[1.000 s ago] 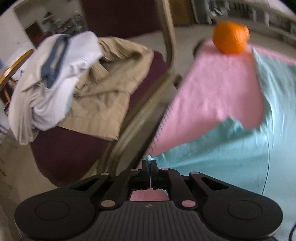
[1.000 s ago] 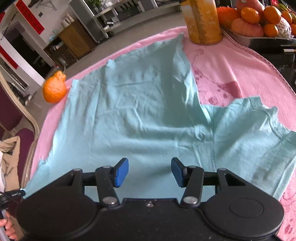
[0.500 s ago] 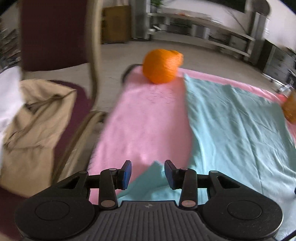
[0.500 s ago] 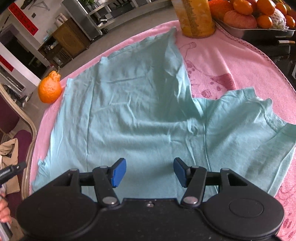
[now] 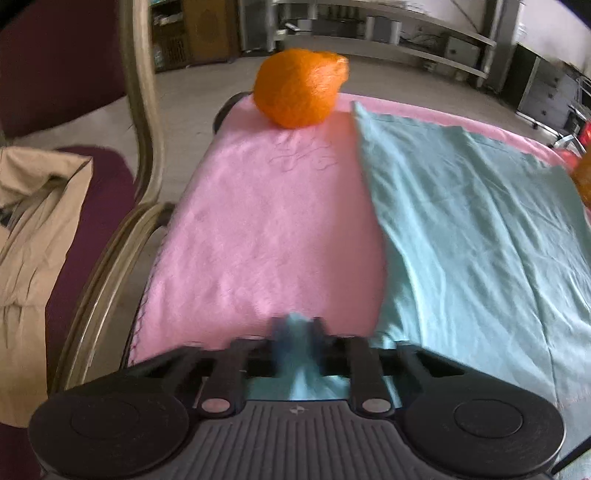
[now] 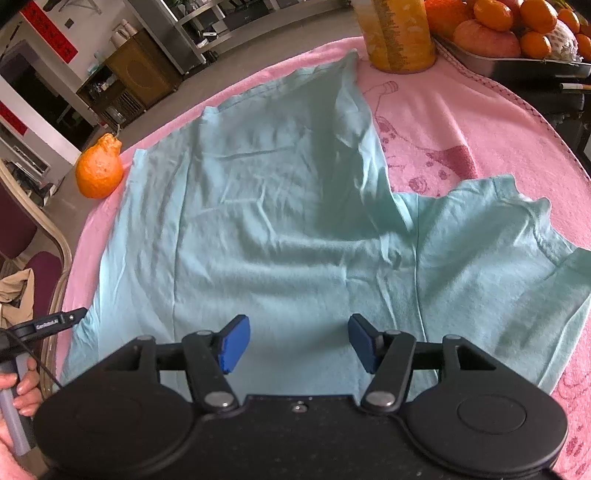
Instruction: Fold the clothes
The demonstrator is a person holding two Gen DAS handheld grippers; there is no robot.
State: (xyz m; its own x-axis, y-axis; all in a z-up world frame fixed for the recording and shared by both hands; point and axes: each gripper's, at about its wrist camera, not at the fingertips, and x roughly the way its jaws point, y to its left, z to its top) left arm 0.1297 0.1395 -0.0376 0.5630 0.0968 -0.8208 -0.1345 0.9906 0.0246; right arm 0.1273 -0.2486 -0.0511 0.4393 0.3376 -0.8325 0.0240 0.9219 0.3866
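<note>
A light teal T-shirt [image 6: 280,221] lies spread on a pink towel [image 6: 461,122], with one side folded over near the middle. My left gripper [image 5: 297,328] is at the shirt's near left corner [image 5: 295,369]; its blurred fingers are pinched together with teal cloth between them. In the right wrist view, that left gripper [image 6: 51,325] shows at the shirt's left edge, held by a hand [image 6: 22,384]. My right gripper [image 6: 299,343] hovers open over the shirt's near part, blue pads [image 6: 232,343] wide apart and nothing between them.
A knobbly orange [image 5: 299,88] sits on the towel's far left corner. A yellow jar [image 6: 395,33] and a metal tray of fruit [image 6: 517,59] stand at the far right. A maroon chair [image 5: 92,229] with beige clothing [image 5: 33,229] stands left of the table.
My left gripper swung from the chair side toward the table, opened, then closed its fingers on the shirt's corner. My right gripper stayed open and barely moved.
</note>
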